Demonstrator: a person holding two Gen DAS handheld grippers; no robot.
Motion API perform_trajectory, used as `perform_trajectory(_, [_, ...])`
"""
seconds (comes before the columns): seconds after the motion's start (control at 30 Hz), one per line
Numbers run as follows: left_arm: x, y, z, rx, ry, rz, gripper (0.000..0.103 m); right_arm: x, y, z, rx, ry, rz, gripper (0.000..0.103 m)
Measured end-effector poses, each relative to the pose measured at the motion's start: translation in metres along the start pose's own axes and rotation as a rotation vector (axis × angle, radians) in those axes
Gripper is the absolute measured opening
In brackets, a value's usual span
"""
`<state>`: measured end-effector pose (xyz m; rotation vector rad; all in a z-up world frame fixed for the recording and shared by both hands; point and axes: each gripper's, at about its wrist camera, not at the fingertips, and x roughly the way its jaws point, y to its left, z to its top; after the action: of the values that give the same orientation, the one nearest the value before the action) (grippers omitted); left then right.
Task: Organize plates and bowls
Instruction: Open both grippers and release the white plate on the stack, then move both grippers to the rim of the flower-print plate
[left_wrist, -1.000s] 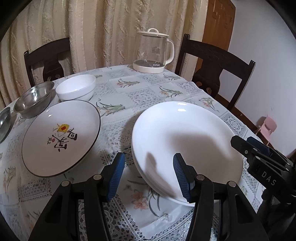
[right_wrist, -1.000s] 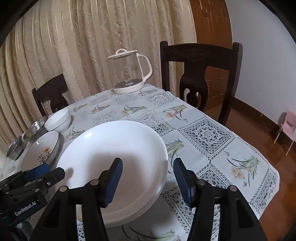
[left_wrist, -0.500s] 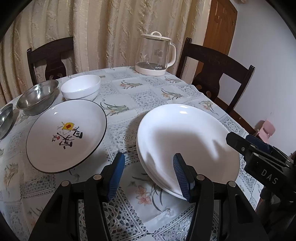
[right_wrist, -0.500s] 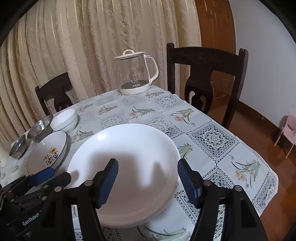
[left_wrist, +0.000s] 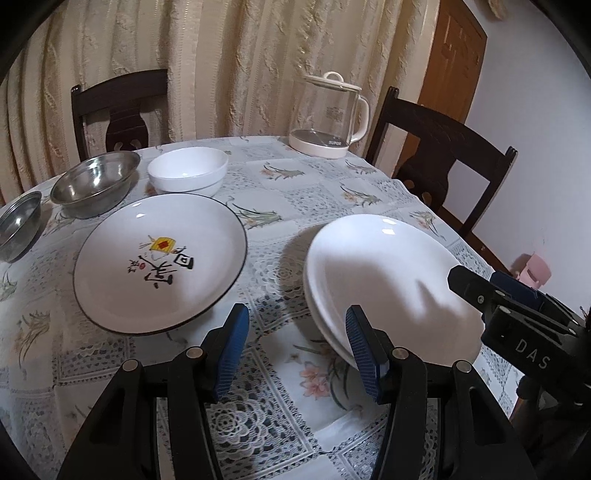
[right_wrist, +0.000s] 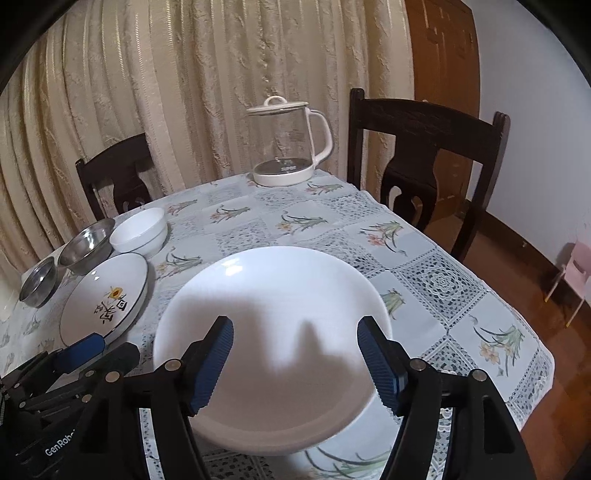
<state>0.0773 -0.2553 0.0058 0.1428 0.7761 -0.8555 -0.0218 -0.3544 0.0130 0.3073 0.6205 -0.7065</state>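
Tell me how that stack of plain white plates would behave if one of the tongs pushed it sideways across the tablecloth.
The white plates look glazed and glossy, so the top one may slide on the plate beneath rather than move with it. They look rigid and probably breakable, and they sit near the table's edge. The lacy tablecloth might bunch and drag.

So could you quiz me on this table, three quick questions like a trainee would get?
1. True or false: the white plates sit stacked, one on another.
2. Which dish lies directly behind the painted plate? A) white bowl B) glass kettle C) a mug
3. Fill in: the two metal bowls stand at the table's ____ side in both views.

Key: 1 true; 2 A; 3 left.
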Motion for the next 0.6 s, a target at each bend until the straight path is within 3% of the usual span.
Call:
perform_trajectory(0.47, [-0.011,0.034,-0.002,-0.062,-0.020,0.019,0.056,0.000,0.034,0.000,-0.065,0.007,0.020,0.075])
perform_trajectory(0.6, [-0.013,0.044,-0.003,-0.080,-0.026,0.027,0.056,0.001,0.043,-0.002,-0.069,0.010,0.068,0.076])
